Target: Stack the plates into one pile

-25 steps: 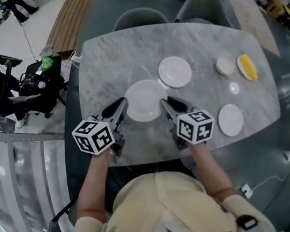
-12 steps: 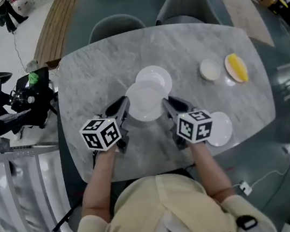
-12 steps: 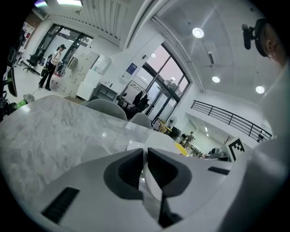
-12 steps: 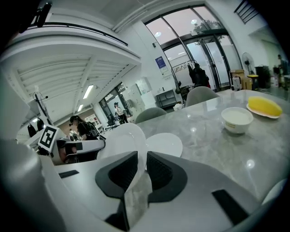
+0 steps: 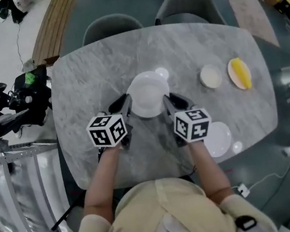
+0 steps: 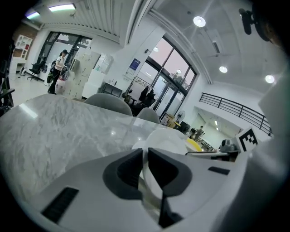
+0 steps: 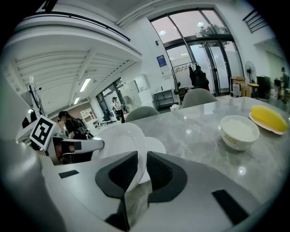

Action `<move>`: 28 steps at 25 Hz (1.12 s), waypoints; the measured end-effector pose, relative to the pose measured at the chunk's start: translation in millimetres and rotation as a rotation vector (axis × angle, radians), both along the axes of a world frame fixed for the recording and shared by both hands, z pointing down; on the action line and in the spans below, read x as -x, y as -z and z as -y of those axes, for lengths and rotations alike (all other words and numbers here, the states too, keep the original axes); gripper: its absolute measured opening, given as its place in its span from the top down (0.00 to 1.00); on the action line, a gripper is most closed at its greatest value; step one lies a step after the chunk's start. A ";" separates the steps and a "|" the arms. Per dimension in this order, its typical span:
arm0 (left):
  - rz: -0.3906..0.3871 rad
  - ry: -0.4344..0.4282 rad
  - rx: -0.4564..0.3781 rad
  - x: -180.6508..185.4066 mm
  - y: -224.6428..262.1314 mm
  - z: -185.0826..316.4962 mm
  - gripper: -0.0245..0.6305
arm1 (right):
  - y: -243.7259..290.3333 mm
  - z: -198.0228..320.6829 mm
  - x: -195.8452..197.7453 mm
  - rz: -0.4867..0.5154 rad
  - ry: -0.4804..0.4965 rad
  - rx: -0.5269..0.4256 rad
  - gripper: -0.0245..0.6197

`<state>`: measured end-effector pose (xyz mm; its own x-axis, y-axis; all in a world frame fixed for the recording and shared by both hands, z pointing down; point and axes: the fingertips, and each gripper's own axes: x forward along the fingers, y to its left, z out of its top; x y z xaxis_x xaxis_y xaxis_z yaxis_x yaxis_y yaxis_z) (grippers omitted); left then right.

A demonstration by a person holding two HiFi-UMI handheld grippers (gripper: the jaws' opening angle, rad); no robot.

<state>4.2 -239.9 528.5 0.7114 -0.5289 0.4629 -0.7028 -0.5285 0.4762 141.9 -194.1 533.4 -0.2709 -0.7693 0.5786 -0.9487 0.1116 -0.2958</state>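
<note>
Nearest the person, on their right, we record a lone white plate [image 5: 218,139] lying flat by the edge of the grey marble table [image 5: 90,77]. It is well apart from the work and not yet stacked.

Next out, the left gripper [image 5: 126,100] and the right gripper [image 5: 167,100] sit on opposite rims of one large white round plate [image 5: 148,93]. In the left gripper view the rim lies in the narrow gap between the dark pads, and those jaws are just beginning to open. In the right gripper view the jaws are clamped on the other rim.

Change noted: a second ago this plate was nearer the person, just beside the smaller white plate [image 5: 163,73]. Half a second ago it overlapped that plate. It now covers it almost wholly, leaving only a sliver at the far right. Both grippers have carried it away from the person across the table. We cannot tell whether the upper plate already rests on the lower one.

Our judgement is that the first stacking is at the point of release, which the loosening left grip fits. That would leave the lone white plate still to fetch.

Farther right, a small white bowl [image 5: 211,76] and a yellow dish [image 5: 239,73] stand side by side, clear of the pile. Beyond the table are two grey chairs [image 5: 112,26].
</note>
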 end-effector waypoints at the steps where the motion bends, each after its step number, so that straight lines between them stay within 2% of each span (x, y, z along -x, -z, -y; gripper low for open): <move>1: 0.012 0.007 0.000 -1.6 -2.4 3.1 0.93 | -1.1 3.4 -1.4 -0.005 -0.001 0.002 0.87; 9: 0.119 0.010 0.001 -14.3 -18.1 22.6 0.92 | -12.5 23.0 -14.0 -0.058 0.006 0.029 0.87; 13: 0.216 -0.013 -0.015 -20.1 -25.2 29.9 0.91 | -18.8 30.0 -18.7 -0.080 0.006 0.053 0.86; 18: 0.348 -0.065 -0.081 -25.8 -32.4 36.8 0.91 | -26.5 36.4 -21.5 -0.129 0.027 0.071 0.86; 22: 0.358 -0.085 -0.089 -25.4 -37.1 38.3 0.91 | -30.7 37.6 -21.2 -0.132 0.024 0.078 0.86; 28: 0.403 -0.108 -0.122 -24.7 -41.9 39.3 0.91 | -34.6 37.5 -22.0 -0.198 0.028 0.077 0.86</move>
<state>28.8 -279.3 570.4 0.5405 -0.5295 0.6539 -0.7575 -0.6445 0.1042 164.0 -231.6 568.1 -0.1668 -0.7148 0.6792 -0.9860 0.1229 -0.1128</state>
